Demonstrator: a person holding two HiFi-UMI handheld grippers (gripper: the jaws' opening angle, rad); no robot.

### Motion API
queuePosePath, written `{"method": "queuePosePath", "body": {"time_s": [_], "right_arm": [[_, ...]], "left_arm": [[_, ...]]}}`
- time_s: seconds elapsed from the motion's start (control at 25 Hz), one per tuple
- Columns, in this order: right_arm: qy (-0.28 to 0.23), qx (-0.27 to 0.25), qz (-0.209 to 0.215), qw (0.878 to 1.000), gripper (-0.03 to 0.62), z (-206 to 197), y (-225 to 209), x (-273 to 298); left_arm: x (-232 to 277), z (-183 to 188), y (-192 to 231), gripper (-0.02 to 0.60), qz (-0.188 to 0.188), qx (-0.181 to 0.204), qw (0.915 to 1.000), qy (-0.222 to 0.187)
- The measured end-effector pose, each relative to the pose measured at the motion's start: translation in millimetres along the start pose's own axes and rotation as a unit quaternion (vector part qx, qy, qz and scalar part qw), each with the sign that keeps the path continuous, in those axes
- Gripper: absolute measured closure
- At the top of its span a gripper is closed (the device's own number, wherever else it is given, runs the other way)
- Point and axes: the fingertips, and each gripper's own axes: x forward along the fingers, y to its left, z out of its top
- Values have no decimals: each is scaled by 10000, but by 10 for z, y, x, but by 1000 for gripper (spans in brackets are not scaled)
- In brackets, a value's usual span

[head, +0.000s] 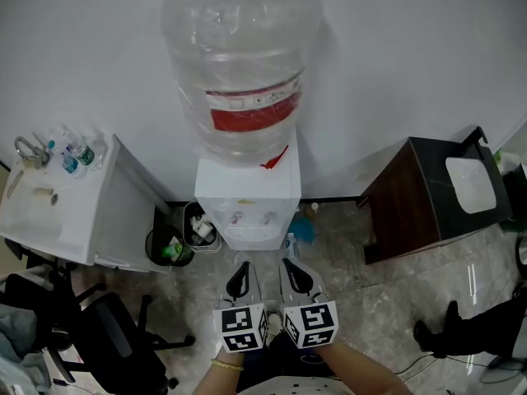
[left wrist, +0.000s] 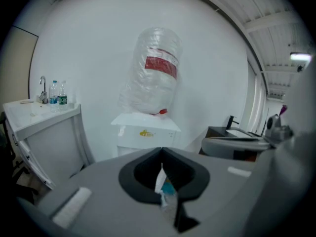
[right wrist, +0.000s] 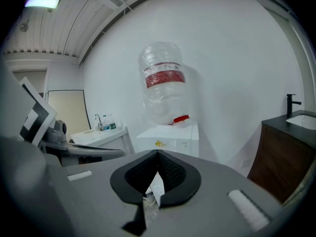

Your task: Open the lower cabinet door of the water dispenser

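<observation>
Facing water dispenser (head: 247,200): 2 tools are pointing at it, apart.
Left tool (head: 241,268): jaws are meeting, empty.
Right tool (head: 292,266): jaws are meeting, empty.

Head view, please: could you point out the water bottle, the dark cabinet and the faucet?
water bottle (head: 243,64), head view, on its clear wall above the red label.
dark cabinet (head: 401,208), head view, on its brown side panel.
faucet (head: 30,150), head view, on its chrome spout.
</observation>
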Motion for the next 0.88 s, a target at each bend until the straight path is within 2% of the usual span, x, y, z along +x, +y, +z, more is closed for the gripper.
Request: {"method": "queuePosePath", "body": {"time_s": [0.16,0.32,0.52,0.68,0.76,0.88], "right_arm": [[184,76,-158,9997,595,-212,-148,182],[472,136,-351,9982,595,-679,-331,472],[591,100,-490,9970,595,-1489,-589,1022],[587,230,-439,9970,592,-2303,-808,1463],[556,335,-367,9972,450,-2691,-919,1632],[463,234,-369,9980,416,-3190,-1112,1910]], "left_arm": [[204,-176,76,574,-79,-9,9998,156],[475,-574,244,574,-111,-82,9992,373],[957,-1336,531,574,-138,-352,9978,546],[1318,-2137,695,574,-203,-407,9966,687],[1422,-2521,727,574,-220,-477,9958,747],[1602,-3017,799,574,-191,-523,9954,784]]}}
